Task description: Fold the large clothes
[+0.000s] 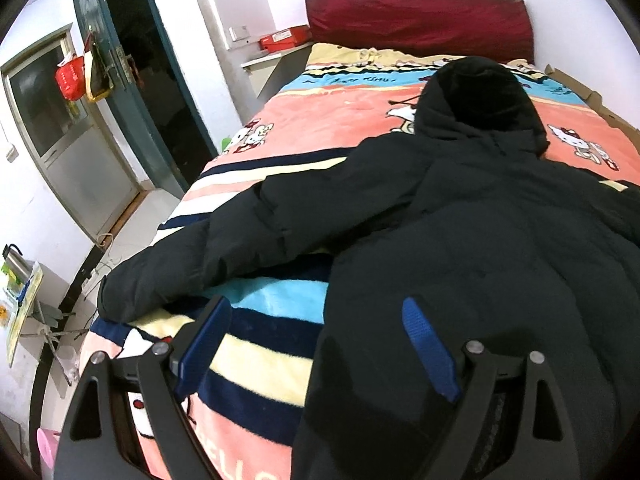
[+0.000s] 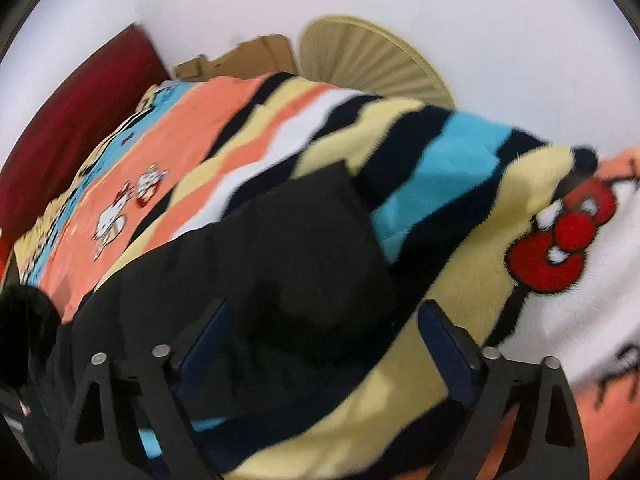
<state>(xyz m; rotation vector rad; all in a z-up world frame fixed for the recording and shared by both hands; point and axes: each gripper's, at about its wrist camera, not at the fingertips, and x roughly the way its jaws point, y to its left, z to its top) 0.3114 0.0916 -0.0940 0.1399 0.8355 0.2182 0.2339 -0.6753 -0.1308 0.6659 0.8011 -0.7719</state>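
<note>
A black hooded puffer jacket [image 1: 472,216] lies spread flat on the striped cartoon blanket [image 1: 304,128], its hood [image 1: 476,92] toward the headboard. One sleeve [image 1: 192,264] stretches out to the bed's left edge. My left gripper [image 1: 316,306] is open just above the jacket's lower left edge; one blue pad is over the blanket, the other over the black fabric. In the blurred right wrist view the other sleeve [image 2: 316,240] lies on the blanket [image 2: 460,184]. My right gripper [image 2: 326,314] is open with the sleeve's end between its fingers, the pads apart from it.
A dark red headboard [image 1: 420,20] stands against the wall. Flat cardboard [image 2: 240,58] and a beige round fan [image 2: 372,56] stand along the bed's far side. Left of the bed are bare floor [image 1: 136,220], an open green door [image 1: 116,80] and a stand with a flask [image 1: 16,264].
</note>
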